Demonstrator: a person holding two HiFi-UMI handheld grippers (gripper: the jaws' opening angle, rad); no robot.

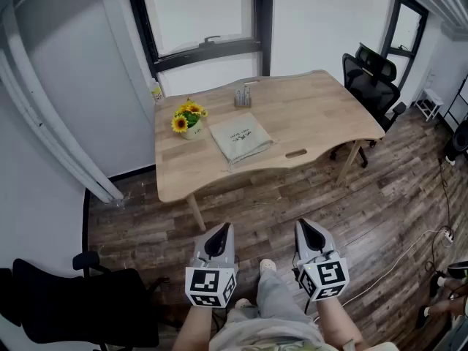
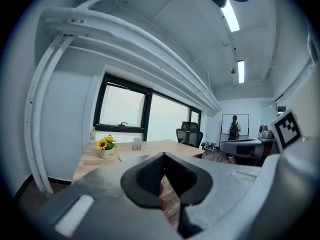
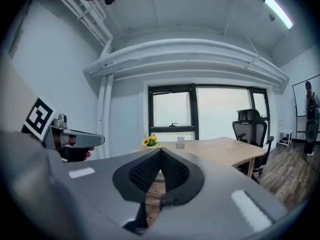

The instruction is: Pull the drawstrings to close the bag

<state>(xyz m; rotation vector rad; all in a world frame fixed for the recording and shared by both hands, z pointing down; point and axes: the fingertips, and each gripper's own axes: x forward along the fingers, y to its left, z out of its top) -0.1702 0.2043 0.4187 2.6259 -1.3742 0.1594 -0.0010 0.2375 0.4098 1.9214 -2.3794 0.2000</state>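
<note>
A beige cloth bag lies flat on the wooden table, with a thin drawstring trailing off its near corner. Both grippers are held well short of the table, over the floor. My left gripper and my right gripper stand side by side, each shut with nothing between its jaws. In the left gripper view the jaws meet at the tip; the table is far ahead. The right gripper view shows the same closed jaws with the table beyond.
A pot of sunflowers and a small holder stand on the table by the bag. A black office chair sits at its right end, another black chair at my near left. A person stands far off.
</note>
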